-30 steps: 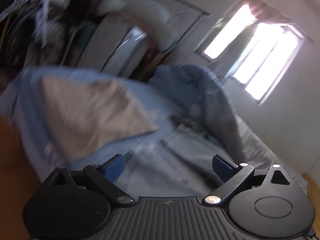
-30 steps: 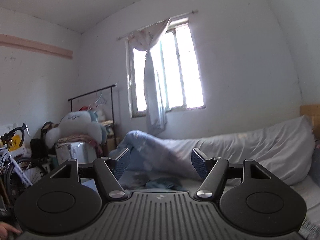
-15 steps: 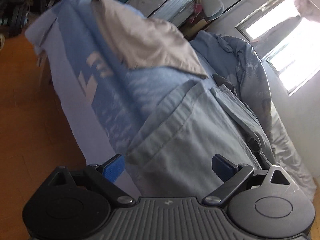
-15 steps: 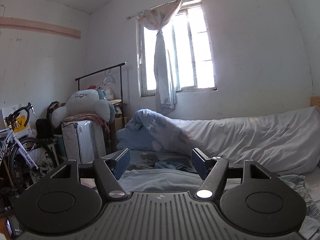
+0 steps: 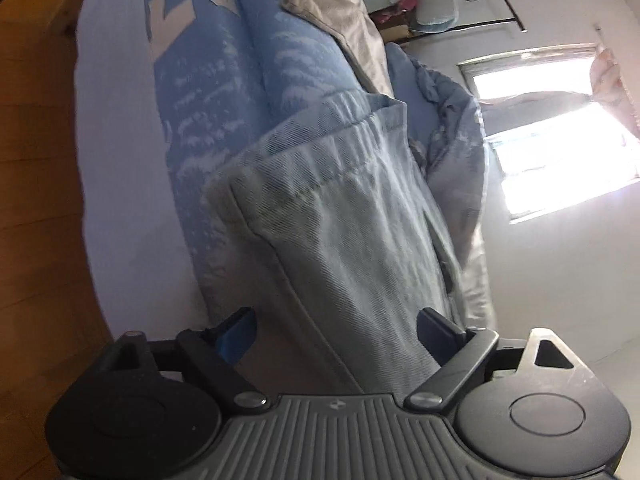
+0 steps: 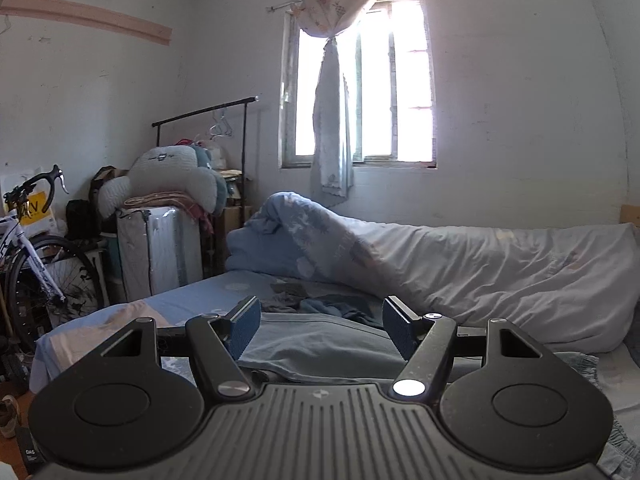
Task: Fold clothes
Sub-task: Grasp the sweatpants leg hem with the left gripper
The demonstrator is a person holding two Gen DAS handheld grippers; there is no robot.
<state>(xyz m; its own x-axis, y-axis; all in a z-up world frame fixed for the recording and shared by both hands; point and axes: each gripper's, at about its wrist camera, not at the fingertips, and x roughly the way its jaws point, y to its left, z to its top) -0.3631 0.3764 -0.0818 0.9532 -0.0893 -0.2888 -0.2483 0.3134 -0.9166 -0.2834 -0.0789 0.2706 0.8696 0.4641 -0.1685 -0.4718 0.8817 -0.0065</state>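
While both claws stand with jaws apart, the left gripper (image 5: pixel 336 334) has just been narrowing its jaws, with the pale blue-grey trousers (image 5: pixel 340 216) running between its pads untouched as far as can be seen; the right gripper (image 6: pixel 320 330) grips nothing. Trousers: lying flat on the bed (image 6: pixel 224 292), hem end towards the left wrist camera, over a blue patterned sheet (image 5: pixel 224 92). Also present: beige garment (image 5: pixel 340 12), rolled duvet (image 6: pixel 480 264), curtained window (image 6: pixel 360 92), bicycle (image 6: pixel 32 248).
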